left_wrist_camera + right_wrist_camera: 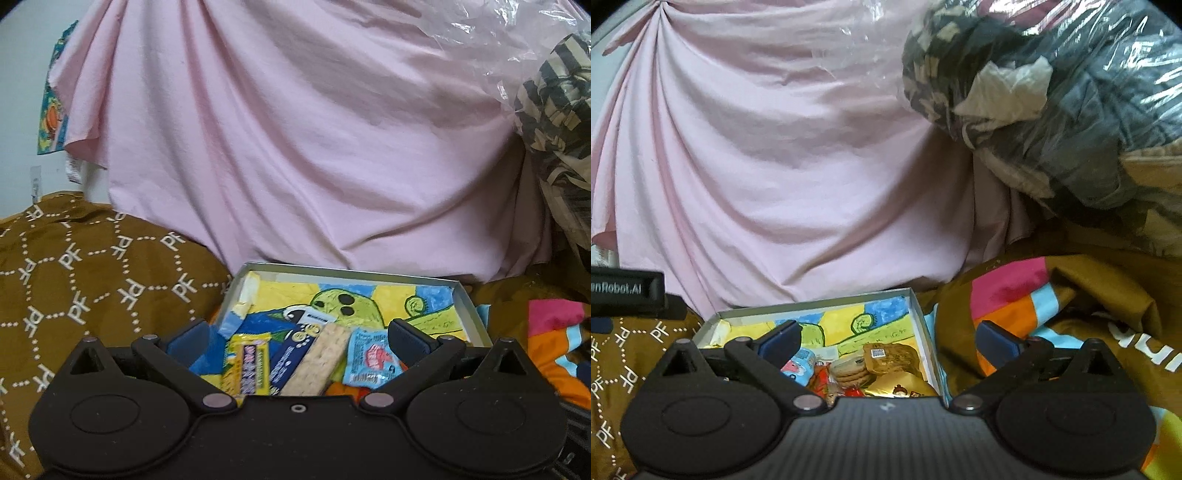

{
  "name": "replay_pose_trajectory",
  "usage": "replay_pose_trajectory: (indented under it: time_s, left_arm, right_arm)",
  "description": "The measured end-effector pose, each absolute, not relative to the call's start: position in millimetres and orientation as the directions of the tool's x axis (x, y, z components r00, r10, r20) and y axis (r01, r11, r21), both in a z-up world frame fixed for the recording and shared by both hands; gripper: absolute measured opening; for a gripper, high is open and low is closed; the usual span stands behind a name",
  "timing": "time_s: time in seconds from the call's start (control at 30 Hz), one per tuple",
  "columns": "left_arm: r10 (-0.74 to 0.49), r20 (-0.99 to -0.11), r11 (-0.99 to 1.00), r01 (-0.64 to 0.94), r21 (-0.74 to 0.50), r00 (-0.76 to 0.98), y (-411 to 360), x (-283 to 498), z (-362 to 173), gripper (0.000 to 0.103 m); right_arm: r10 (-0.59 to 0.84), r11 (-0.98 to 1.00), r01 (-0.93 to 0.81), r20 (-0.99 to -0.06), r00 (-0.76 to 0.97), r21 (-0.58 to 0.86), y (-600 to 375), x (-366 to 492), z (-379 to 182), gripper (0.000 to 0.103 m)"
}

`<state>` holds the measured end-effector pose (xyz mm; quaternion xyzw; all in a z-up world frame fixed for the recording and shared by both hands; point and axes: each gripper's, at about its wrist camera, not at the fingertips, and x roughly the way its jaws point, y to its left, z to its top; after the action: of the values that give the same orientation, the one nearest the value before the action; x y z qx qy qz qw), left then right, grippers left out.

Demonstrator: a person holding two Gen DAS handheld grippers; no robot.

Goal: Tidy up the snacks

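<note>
Below the left gripper [298, 336], spread wide and empty, snack packets [295, 360] lay inside the shallow box [354, 275]. From the right wrist, the right gripper [886, 341] gaped empty over cookies [851, 369].

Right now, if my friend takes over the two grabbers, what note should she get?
Left gripper: open, empty. Right gripper: open, empty. Both hang over the near end of the shallow box with the cartoon drawing inside.
In the box: yellow bar, dark blue pack, cracker pack, light blue packet, cookies, brown packet, gold packet.
Done: those snacks are in the box.
Left: no loose snacks visible; check outside these views.
</note>
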<state>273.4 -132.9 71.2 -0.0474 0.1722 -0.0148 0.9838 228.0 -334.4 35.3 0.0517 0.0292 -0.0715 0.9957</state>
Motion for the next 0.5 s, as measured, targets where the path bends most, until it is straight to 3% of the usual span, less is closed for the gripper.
replay_pose_trajectory:
  time_s: [0.5]
  left_arm:
    - [-0.015,-0.33,0.996,-0.014,-0.087,0.944,-108.9,213.6,64.0,0.102]
  right_arm:
    - [-0.167,0.983,0.166,0.006,0.986,0.077,-321.0,177.7,43.8,0.103]
